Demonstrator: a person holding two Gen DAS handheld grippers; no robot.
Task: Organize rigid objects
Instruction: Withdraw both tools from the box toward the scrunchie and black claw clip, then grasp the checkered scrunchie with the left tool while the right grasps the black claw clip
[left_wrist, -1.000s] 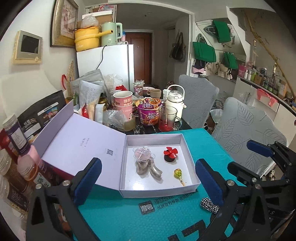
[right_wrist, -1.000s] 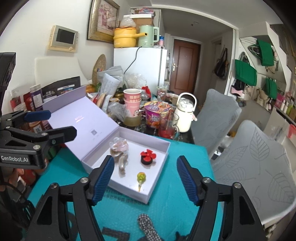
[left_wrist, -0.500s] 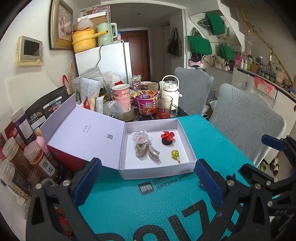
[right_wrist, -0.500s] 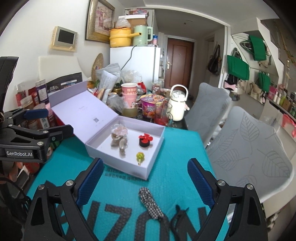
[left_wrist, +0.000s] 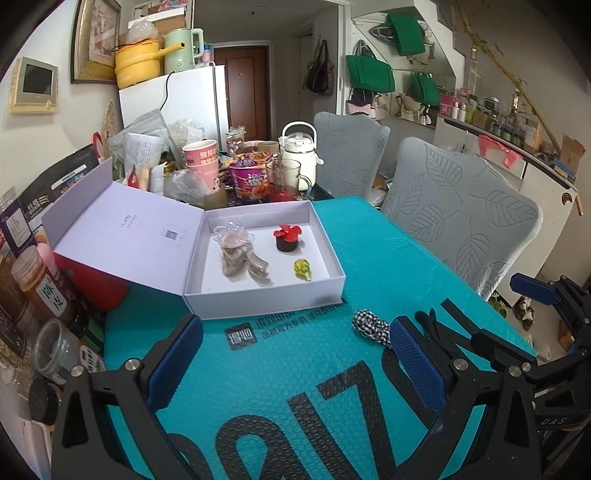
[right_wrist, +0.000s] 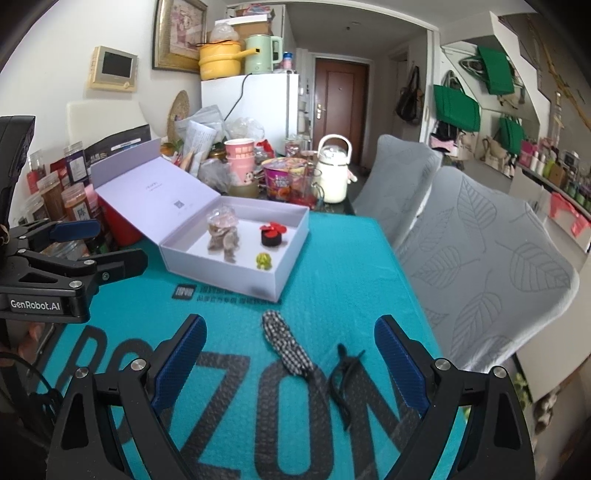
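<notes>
Right claw (right_wrist: 288, 358) spread wide and empty above the teal tabletop (right_wrist: 332, 266), checked fabric tie (right_wrist: 286, 345) lying between its pads, possibly untouched, left claw (left_wrist: 295, 354) likewise wide apart, holding nothing, open white box (left_wrist: 266, 254) at twelve o'clock.

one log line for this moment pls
left gripper: open, empty | right gripper: open, empty, over checked tie | white box: lid open, red flower piece inside
</notes>
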